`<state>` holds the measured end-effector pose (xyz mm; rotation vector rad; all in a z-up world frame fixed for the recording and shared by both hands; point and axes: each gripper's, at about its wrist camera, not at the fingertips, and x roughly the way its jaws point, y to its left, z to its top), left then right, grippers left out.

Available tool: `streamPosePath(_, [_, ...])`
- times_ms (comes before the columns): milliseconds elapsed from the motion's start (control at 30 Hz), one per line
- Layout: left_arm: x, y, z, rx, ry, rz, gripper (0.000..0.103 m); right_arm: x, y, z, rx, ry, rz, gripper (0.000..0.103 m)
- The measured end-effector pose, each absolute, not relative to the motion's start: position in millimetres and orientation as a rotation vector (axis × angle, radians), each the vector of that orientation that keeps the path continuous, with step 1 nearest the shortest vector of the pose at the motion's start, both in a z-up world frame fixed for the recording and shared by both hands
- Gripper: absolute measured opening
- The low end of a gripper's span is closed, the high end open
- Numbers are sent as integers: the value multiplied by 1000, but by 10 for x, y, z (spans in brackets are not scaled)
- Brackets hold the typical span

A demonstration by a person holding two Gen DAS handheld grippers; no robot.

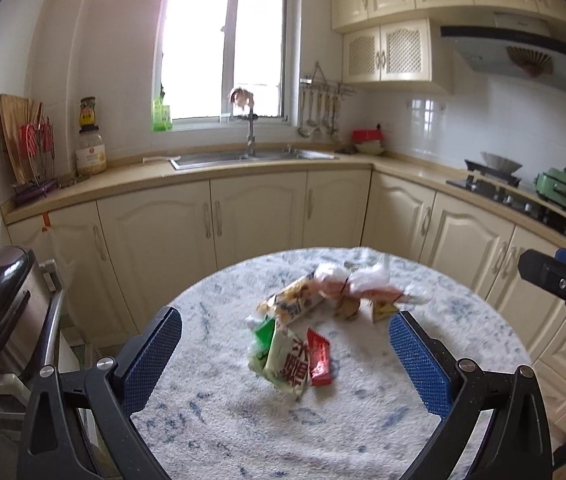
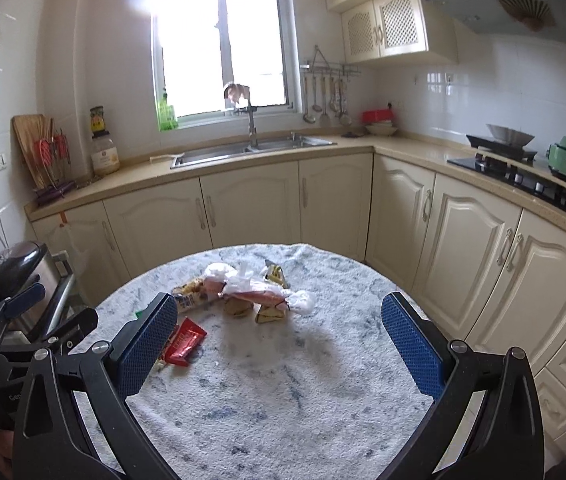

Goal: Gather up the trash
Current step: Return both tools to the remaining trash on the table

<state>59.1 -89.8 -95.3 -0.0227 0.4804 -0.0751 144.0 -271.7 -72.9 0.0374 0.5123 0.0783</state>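
Both tongs, left (image 1: 285,354) and right (image 2: 279,342), are hanging wide open over the desk (image 2: 283,400), so I'm guessing they're risking snagging the fuzzy cover or fumbling the slippery wrappers (image 1: 283,360).

white-green wrapper (image 1: 285,362), large red Chinese characters

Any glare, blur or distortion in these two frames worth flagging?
Left wrist view: the window is blown out, the wrappers are slightly motion-blurred, and fisheye bends the counter. Right wrist view: sharper, but window glare spreads onto the wall, with soft shadows on the tablecloth.
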Motion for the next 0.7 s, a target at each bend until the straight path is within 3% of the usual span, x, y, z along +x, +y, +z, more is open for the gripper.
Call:
streamPosePath(600, [2213,-507,-1596,-27,797,-118,101,2215,-2587,-1473,46,723,102,103])
streamPosePath(633, [2302,-498,-1630,-35,818,-135,100,2249,-2594,-1492,45,728,99,103])
streamPosePath(667, [2388,-480,-1657,-49,837,-150,91,2268,-2591,-1502,44,731,96,103])
streamPosePath(700, [2441,-461,-1672,-65,850,-165,75,2300,-2601,-1524,44,738,93,103])
